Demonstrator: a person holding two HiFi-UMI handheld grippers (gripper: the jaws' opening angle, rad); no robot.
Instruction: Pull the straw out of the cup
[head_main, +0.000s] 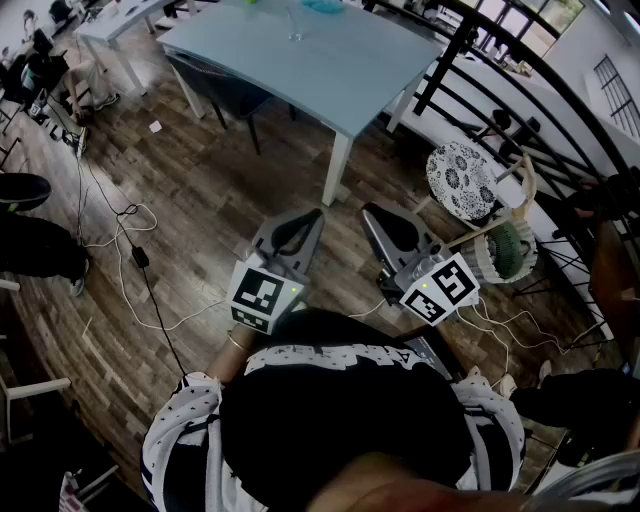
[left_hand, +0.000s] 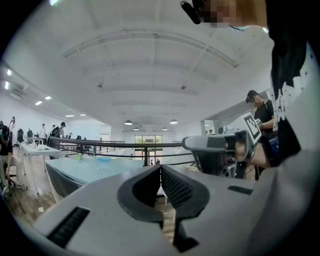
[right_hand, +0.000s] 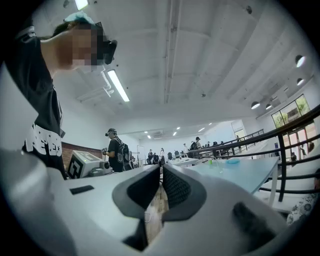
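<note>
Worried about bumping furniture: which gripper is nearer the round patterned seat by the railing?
Right. The right gripper sits to the left of the patterned seat, not touching it; the left gripper is farther left still, with the right gripper between.

Item: grey plastic left gripper (left_hand: 161, 169) with black ribbed pads (left_hand: 176, 189); the jaws stood pressed together and nothing lay between them. Beyond the jaws, to their left, stood a pale blue rectangular table (left_hand: 85, 170), with a black metal railing (left_hand: 115, 145) behind it. To the jaws' right hung the grey right gripper (left_hand: 186, 144) with its square-marker cube.
</note>
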